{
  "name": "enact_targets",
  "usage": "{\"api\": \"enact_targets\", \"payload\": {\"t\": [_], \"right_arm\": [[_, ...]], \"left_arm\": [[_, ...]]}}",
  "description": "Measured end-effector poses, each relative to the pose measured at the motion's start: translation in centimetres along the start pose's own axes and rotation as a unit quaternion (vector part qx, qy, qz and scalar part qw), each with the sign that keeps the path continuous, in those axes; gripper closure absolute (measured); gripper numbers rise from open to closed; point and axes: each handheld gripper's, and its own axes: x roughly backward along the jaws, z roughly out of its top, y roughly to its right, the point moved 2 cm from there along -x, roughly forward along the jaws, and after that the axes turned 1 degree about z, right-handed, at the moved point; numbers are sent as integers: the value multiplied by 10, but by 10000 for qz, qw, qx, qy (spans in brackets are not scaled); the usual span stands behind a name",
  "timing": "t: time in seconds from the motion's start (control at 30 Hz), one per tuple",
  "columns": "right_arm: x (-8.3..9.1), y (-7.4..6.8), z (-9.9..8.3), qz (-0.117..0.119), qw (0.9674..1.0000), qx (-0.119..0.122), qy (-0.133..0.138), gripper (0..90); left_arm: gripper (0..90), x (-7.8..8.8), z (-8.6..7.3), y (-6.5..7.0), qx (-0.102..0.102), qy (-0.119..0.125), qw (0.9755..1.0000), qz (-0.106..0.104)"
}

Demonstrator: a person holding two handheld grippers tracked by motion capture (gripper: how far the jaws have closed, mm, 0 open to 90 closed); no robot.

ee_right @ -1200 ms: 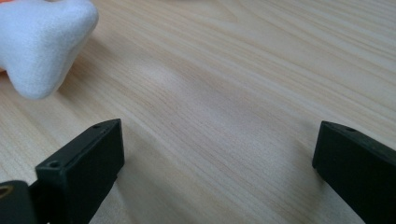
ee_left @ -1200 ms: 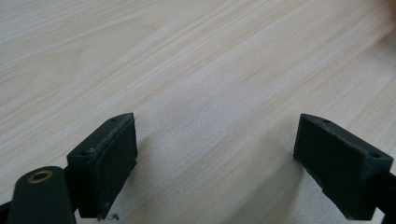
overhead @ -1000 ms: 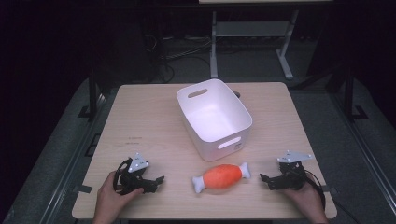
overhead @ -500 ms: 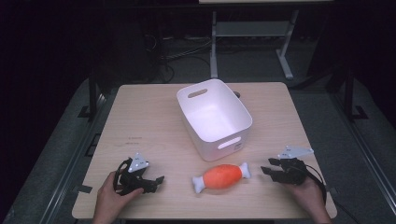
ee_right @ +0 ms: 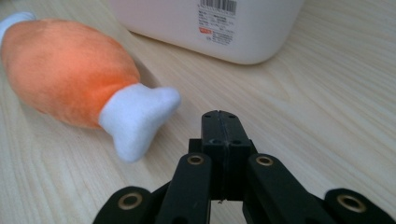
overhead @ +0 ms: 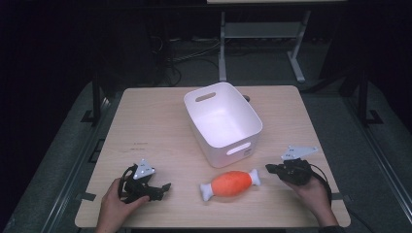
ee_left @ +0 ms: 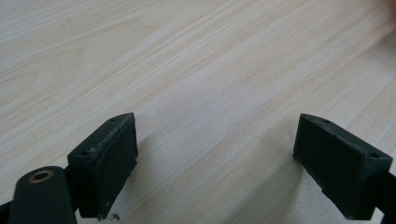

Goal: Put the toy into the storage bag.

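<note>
Two jaws of the right gripper (ee_right: 219, 122) have just been closing and are now pressing together on nothing, the plush drumstick (ee_right: 70, 77) lying just beside them; the left gripper (ee_left: 215, 158) is resting spread over bare worktop (ee_left: 196, 60).

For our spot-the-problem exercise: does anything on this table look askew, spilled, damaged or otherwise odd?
Nothing looks spilled or damaged. The white bin stands upright but turned at an angle to the table edges. The orange plush toy lies on its side near it. The right gripper is shut on nothing beside the toy.
</note>
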Motion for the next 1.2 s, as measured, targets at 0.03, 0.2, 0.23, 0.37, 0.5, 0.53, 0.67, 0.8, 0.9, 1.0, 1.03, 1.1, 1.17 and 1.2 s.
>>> {"api": "enact_targets", "payload": {"t": [0.03,0.2,0.23,0.37,0.5,0.53,0.67,0.8,0.9,1.0,1.03,1.1,1.17,1.2], "right_arm": [[0,0,0,0,10000,0,0,897],[-7,-3,10,118,9999,112,-4,898],[-9,-4,12,130,9998,129,-13,898],[-16,-7,19,209,9996,194,-5,898],[-23,-9,26,235,9993,275,-29,898],[-25,-10,28,252,9992,296,-30,898],[-31,-10,32,258,9990,340,-100,898],[-37,-13,33,343,9984,399,-211,898],[-36,-15,31,405,9981,407,-202,898],[-34,-18,29,452,9980,393,-221,899],[-33,-19,28,464,9979,380,-234,899],[-33,-20,27,463,9978,400,-237,898],[-32,-22,26,505,9975,421,-257,899],[-30,-24,24,515,9973,440,-273,898]], "left_arm": [[128,0,0,0,-3,-2,10000,3],[128,0,0,0,-2,-1,10000,0],[128,0,0,0,0,0,10000,1],[128,0,0,0,-2,0,10000,0],[128,0,0,0,-2,-1,10000,1],[128,0,0,0,0,0,10000,-1],[128,0,0,0,-1,-1,10000,3],[128,0,0,0,0,-1,10000,0],[128,0,0,0,0,-2,10000,-1],[128,0,0,0,1,-2,10000,-1],[128,0,0,0,0,-1,10000,-1],[128,0,0,0,0,-1,10000,0],[128,0,0,0,-1,0,10000,-1],[128,0,0,0,0,0,10000,0]]}}
